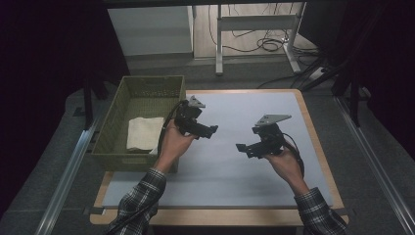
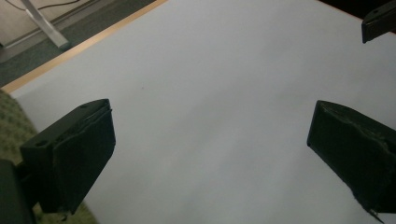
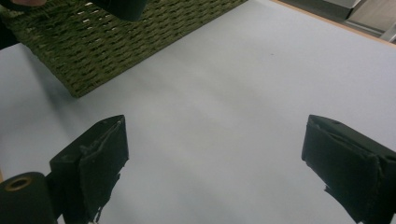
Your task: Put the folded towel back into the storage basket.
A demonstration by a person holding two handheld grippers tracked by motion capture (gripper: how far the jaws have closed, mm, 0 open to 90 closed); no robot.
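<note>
folded cloth [image 1: 144, 133] lying in basket [image 1: 110, 127], untouched. left gripper [image 1: 208, 131] and right gripper [image 1: 243, 148] both spread wide, empty, above table [image 1: 244, 171]. likely next: reaching left into the basket.

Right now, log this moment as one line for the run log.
left gripper: open, empty, beside basket | right gripper: open, empty, above mat | cloth: in basket

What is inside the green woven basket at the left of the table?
A folded white cloth lies on the floor of the green woven basket, toward its near end. The left gripper and the hand holding it cover the cloth's near right corner, so that part is hidden.
</note>
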